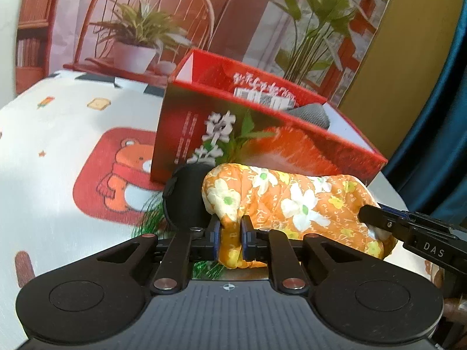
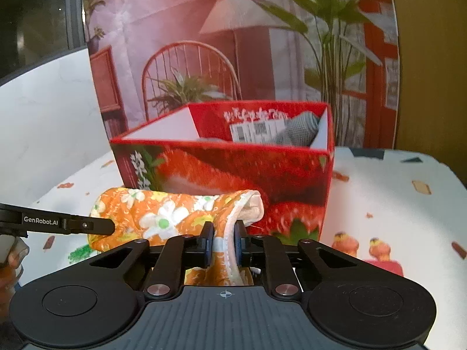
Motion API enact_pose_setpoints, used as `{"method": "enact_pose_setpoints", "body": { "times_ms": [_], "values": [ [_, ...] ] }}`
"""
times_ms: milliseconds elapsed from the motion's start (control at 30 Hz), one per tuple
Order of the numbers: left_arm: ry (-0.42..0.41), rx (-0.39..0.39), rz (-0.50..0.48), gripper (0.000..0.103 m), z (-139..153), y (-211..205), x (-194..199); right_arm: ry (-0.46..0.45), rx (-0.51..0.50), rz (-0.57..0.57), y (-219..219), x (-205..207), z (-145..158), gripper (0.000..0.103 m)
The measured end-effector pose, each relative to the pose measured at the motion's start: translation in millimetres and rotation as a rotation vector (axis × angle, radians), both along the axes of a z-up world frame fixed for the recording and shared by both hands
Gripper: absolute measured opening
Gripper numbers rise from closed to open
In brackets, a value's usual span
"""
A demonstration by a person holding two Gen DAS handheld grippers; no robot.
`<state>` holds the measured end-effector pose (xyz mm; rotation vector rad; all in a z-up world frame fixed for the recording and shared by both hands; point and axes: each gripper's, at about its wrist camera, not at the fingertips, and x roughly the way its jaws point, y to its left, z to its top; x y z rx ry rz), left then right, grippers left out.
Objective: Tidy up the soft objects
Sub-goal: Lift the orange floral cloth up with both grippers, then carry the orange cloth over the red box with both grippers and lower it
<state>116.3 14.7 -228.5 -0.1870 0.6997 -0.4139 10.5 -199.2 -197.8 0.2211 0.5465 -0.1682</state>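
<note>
1. The left gripper (image 1: pixel 232 234) is clamped on one end of the rolled orange flower-print quilted cloth (image 1: pixel 292 204).
2. The right gripper (image 2: pixel 224 240) is clamped on its white-lined end.
3. The cloth lies on the cartoon-print tablecloth (image 1: pixel 58 151), against the open red strawberry-print cardboard box (image 1: pixel 262 134), which blocks the far side.
4. A grey fabric item (image 2: pixel 297 129) sits in the box.
5. A black round object (image 1: pixel 185 198) lies beside the cloth.

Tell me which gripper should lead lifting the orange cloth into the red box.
Probably right. The right gripper pinches the orange floral cloth at its open end, squarely facing the red box; the left gripper pinches the other end, off the box's corner.
</note>
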Motion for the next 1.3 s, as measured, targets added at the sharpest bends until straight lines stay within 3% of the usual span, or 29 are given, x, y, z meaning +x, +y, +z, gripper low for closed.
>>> {"method": "enact_pose_setpoints", "body": {
  "times_ms": [433, 733, 867, 1067, 1300],
  "values": [
    [-0.262, 0.009, -0.028, 0.014, 83, -6, 3, -0.142, -0.062, 0.033, -7, 5, 58, 0.011],
    [-0.347, 0.032, -0.001, 0.013, 120, -33, 57, -0.192, -0.129, 0.021, -35, 54, 91, 0.011],
    [-0.407, 0.090, 0.019, 0.014, 128, -49, 84, -0.181, -0.165, 0.004, -47, 86, 96, 0.011],
    [-0.346, 0.134, 0.031, 0.014, 113, -61, 129, -0.101, -0.203, -0.013, -59, 135, 82, 0.011],
    [-0.144, 0.189, -0.049, 0.014, 74, -71, 166, 0.102, -0.160, -0.036, -73, 168, 40, 0.011]
  ]
}}
